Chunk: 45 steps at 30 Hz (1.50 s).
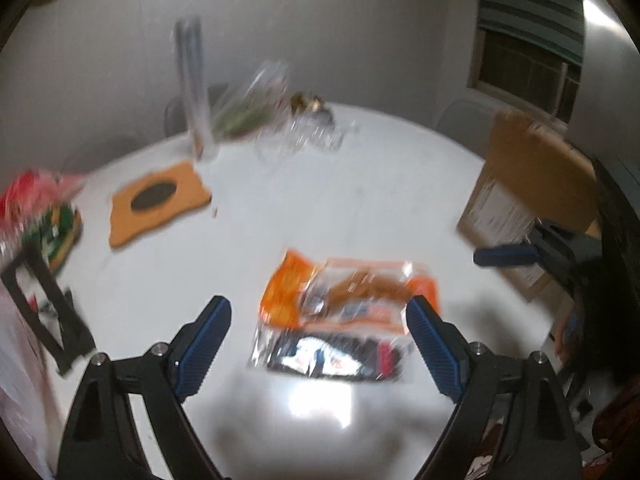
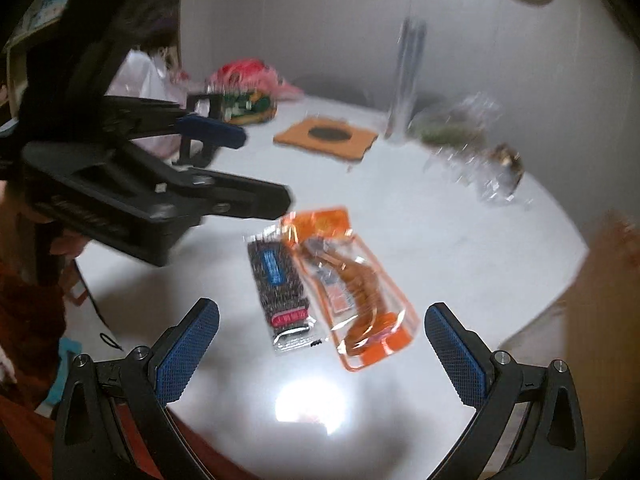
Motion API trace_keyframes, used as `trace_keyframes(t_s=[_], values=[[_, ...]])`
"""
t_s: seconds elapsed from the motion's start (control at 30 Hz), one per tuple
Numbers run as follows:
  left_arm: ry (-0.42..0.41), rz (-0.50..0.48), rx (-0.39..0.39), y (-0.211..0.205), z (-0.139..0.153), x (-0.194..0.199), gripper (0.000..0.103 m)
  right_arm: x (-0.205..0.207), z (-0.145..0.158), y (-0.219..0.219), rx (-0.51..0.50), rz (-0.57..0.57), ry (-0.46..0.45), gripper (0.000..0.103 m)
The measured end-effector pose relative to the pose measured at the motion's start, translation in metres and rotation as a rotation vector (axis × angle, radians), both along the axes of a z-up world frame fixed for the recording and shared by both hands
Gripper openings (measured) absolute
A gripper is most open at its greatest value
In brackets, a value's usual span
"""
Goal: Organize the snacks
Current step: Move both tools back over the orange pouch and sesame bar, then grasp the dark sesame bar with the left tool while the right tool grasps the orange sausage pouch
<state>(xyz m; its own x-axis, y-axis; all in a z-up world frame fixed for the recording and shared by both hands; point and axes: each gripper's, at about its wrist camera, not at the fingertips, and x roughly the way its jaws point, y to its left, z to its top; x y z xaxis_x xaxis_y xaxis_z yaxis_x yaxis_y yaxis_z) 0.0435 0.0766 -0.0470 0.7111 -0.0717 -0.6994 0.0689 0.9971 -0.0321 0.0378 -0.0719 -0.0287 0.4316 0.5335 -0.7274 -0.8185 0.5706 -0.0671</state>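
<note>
1. Two snack packets lie side by side, touching, on the white table (image 2: 460, 248): one orange packet (image 2: 352, 280), one dark packet (image 2: 282, 280).
2. One left gripper (image 1: 318, 318) and one right gripper (image 2: 322, 330) hover above them, jaws spread, empty.
3. One orange mat (image 2: 326, 136) and one cardboard box (image 1: 532, 184) sit farther off; the clear wrappers (image 2: 472, 160) are too blurred to count.

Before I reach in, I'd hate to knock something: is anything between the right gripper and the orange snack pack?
Nothing visible. The right gripper is open above bare white table, the orange snack pack just ahead, overlapping the dark snack pack.
</note>
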Motion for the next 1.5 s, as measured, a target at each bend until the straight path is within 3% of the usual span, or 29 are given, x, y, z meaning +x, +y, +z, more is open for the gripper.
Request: trace_keyframes(t_s=[0.07, 0.1, 0.2, 0.3, 0.47, 0.7, 0.83, 1.1, 1.3, 1.5], values=[[0.043, 0.024, -0.008, 0.007, -0.022, 0.0, 0.087, 0.011, -0.018, 0.005, -0.015, -0.001, 0.023, 0.098], [0.059, 0.031, -0.018, 0.01, -0.03, 0.0, 0.087, 0.015, -0.024, 0.005, -0.021, -0.005, 0.031, 0.086], [0.098, 0.031, -0.07, 0.017, -0.051, -0.001, 0.084, 0.029, -0.048, 0.008, -0.047, -0.002, 0.076, 0.062], [0.127, 0.028, -0.114, 0.021, -0.062, -0.002, 0.072, 0.032, -0.059, 0.011, -0.071, -0.028, 0.043, 0.06], [0.143, 0.015, -0.14, 0.017, -0.068, -0.003, 0.063, 0.035, -0.054, 0.012, -0.055, -0.059, -0.031, 0.06], [0.172, 0.002, -0.184, 0.018, -0.07, 0.002, 0.063, 0.042, -0.056, 0.025, -0.107, -0.051, -0.055, 0.06], [0.177, 0.02, -0.183, 0.02, -0.069, 0.005, 0.063, 0.036, -0.06, 0.032, -0.178, -0.061, -0.13, 0.064], [0.188, 0.031, -0.151, 0.017, -0.07, 0.005, 0.072, 0.018, -0.062, 0.039, -0.164, -0.005, -0.133, 0.091], [0.185, 0.037, -0.122, 0.012, -0.072, 0.005, 0.073, 0.005, -0.063, 0.046, -0.162, 0.023, -0.145, 0.1], [0.174, 0.043, -0.081, 0.008, -0.073, 0.006, 0.073, -0.006, -0.064, 0.052, -0.154, 0.056, -0.12, 0.101]])
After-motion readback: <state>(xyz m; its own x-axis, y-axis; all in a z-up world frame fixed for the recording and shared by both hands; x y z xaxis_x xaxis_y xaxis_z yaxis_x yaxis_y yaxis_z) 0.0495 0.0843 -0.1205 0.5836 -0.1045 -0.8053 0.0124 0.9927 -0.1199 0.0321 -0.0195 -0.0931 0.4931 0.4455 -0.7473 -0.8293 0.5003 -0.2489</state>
